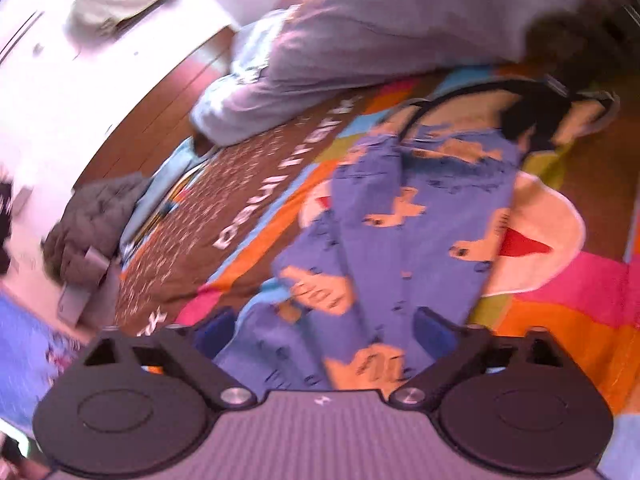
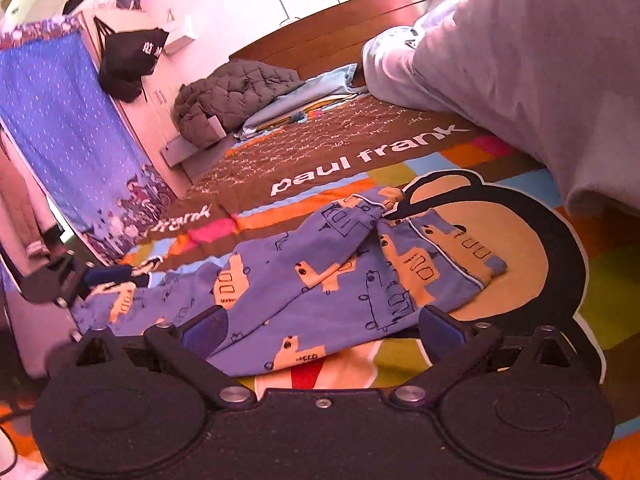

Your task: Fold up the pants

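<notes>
Blue pants (image 1: 404, 216) printed with orange vehicles lie along the colourful bedspread (image 1: 568, 292), one half folded over the other. In the left wrist view my left gripper (image 1: 324, 326) is open, its blue pads wide apart over one end of the pants, and the picture is motion-blurred. The right wrist view shows the pants (image 2: 320, 272) stretching from the waist at the right to the leg ends at the left. My right gripper (image 2: 324, 326) is open above the near edge of the cloth, pinching nothing. The left gripper (image 2: 100, 276) appears there at the leg ends.
A white duvet (image 2: 540, 64) is heaped at the back right on the bedspread (image 2: 600, 280). A grey quilted jacket (image 2: 232, 92) lies by the wooden headboard (image 2: 340, 24). A blue patterned cloth (image 2: 68, 136) hangs at the left, with a black bag (image 2: 132, 56) beside it.
</notes>
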Tool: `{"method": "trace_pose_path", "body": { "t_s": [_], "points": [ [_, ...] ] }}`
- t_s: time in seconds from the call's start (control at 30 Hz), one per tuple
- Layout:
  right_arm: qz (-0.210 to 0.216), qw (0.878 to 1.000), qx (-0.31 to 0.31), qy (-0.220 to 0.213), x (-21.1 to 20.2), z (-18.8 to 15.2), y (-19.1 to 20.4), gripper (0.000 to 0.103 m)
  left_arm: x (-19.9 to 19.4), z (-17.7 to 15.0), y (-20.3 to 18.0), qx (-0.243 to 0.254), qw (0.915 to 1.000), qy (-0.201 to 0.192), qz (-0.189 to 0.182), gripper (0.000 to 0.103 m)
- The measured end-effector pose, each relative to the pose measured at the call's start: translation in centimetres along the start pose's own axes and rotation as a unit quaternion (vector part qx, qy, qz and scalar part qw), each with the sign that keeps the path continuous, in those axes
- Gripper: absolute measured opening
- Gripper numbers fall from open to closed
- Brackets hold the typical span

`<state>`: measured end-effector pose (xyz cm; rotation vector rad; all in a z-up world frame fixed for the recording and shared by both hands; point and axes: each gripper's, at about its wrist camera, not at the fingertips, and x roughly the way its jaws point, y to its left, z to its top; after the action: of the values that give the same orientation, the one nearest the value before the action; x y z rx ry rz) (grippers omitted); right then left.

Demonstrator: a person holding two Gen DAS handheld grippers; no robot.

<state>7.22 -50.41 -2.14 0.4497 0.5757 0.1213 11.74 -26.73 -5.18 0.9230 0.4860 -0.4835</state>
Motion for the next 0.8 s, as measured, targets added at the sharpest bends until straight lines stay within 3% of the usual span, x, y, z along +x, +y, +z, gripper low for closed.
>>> {"method": "trace_pose_path", "body": {
  "t_s": [0.07,0.1,0.23,0.33,0.47,0.53,0.6,0.7,0.8],
  "points": [
    [0.002,1.000,-0.017,-0.017,-0.1,0.5,-0.2,0.094,0.8,0.6,-1.3,0.021,0.9996,0.016,-0.009,0.050],
    [0.000,0.999,-0.031,-0.029,-0.2,0.8,-0.3,0.093,1.3,0.9,-1.7,0.023,0.9994,0.024,-0.011,0.038],
    [0.010,0.998,-0.036,-0.050,0.0,1.9,-1.4,0.086,2.6,1.4,-2.3,0.024,0.9986,0.039,-0.025,0.034],
    [0.019,0.998,-0.029,-0.042,1.2,2.4,-2.0,0.083,3.0,1.5,-3.1,0.044,0.9970,0.041,-0.049,0.034],
    [0.031,0.999,-0.024,-0.027,2.6,2.5,-2.5,0.080,4.1,1.7,-3.6,0.052,0.9962,0.062,-0.033,0.036],
    [0.037,0.999,-0.016,-0.015,3.5,2.5,-2.7,0.076,4.6,1.9,-3.3,0.040,0.9958,0.075,-0.034,0.029],
    [0.036,0.999,-0.006,-0.004,4.5,2.6,-3.1,0.064,5.2,2.1,-2.7,0.019,0.9949,0.091,-0.040,0.008],
    [0.033,0.999,-0.008,0.002,6.2,3.1,-3.4,0.052,5.6,2.1,-1.4,-0.028,0.9924,0.108,-0.052,0.001],
    [0.032,0.999,0.011,0.008,8.5,3.9,-4.1,0.047,5.4,2.0,-0.3,-0.065,0.9900,0.110,-0.060,0.000]
  ]
}}
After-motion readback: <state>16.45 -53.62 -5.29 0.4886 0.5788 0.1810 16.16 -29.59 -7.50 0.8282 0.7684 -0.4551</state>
